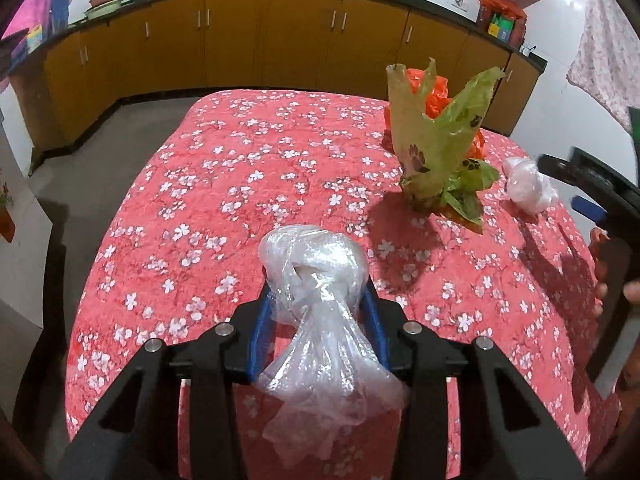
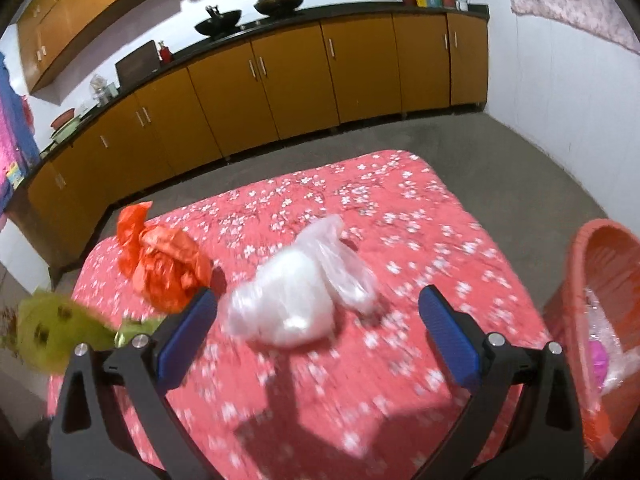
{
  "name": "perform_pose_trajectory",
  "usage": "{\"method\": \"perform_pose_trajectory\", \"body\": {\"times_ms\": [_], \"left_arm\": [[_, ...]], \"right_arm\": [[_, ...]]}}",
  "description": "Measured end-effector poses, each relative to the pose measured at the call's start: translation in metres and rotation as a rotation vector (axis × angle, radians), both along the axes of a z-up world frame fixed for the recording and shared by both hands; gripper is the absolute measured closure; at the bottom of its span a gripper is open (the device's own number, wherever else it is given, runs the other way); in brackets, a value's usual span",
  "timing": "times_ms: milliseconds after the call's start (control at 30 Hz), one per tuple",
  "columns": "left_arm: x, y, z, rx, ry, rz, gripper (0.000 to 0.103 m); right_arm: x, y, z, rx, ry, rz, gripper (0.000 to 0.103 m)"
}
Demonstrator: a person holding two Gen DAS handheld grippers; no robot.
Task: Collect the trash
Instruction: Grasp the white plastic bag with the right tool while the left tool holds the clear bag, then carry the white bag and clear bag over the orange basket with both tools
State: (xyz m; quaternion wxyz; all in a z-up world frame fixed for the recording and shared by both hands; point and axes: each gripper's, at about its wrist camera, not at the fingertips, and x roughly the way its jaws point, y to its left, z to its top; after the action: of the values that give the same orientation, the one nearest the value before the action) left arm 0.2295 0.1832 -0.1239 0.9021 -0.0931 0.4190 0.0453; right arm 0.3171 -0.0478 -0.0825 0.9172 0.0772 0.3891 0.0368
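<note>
My left gripper (image 1: 318, 300) is shut on a knotted clear plastic bag (image 1: 316, 276), held above the red flowered tablecloth (image 1: 224, 184). A green paw-print bag (image 1: 440, 140) stands at the right with an orange bag (image 1: 436, 94) behind it, and a second clear bag (image 1: 528, 186) lies further right. My right gripper (image 2: 318, 320) is open, its blue pads either side of that clear bag (image 2: 296, 300) on the cloth (image 2: 400, 208). The orange bag (image 2: 164, 264) and green bag (image 2: 52, 328) lie to its left. An orange basket (image 2: 600, 280) with trash inside stands at the table's right edge.
Yellow kitchen cabinets (image 1: 240, 36) under a black counter with woks (image 2: 218, 26) line the far wall. Grey floor (image 2: 460, 136) runs between table and cabinets. The right gripper's body (image 1: 600, 200) shows at the right edge of the left wrist view.
</note>
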Motion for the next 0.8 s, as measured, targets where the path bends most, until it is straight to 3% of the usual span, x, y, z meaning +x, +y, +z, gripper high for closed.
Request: {"method": "perform_pose_trajectory", "body": {"times_ms": [133,267,367,533,800], "left_arm": [[0.011,-0.003,0.001,0.007,0.003,0.014,0.061],[0.018,-0.006,0.001,0.031,0.01,0.016,0.06],[0.019,-0.007,0.001,0.038,0.011,0.015,0.06],[0.018,-0.004,0.001,0.013,0.004,0.015,0.065],[-0.005,-0.012,0.006,-0.028,-0.007,0.0,0.068]], "right_arm": [[0.017,0.011,-0.011,-0.06,0.047,0.037,0.01],[0.02,0.011,-0.024,-0.065,0.106,0.079,0.041],[0.012,0.005,-0.026,-0.061,0.096,0.087,0.052],[-0.01,-0.007,-0.02,-0.049,0.093,0.113,0.055],[-0.082,-0.048,-0.014,0.009,0.098,0.107,0.056]]}}
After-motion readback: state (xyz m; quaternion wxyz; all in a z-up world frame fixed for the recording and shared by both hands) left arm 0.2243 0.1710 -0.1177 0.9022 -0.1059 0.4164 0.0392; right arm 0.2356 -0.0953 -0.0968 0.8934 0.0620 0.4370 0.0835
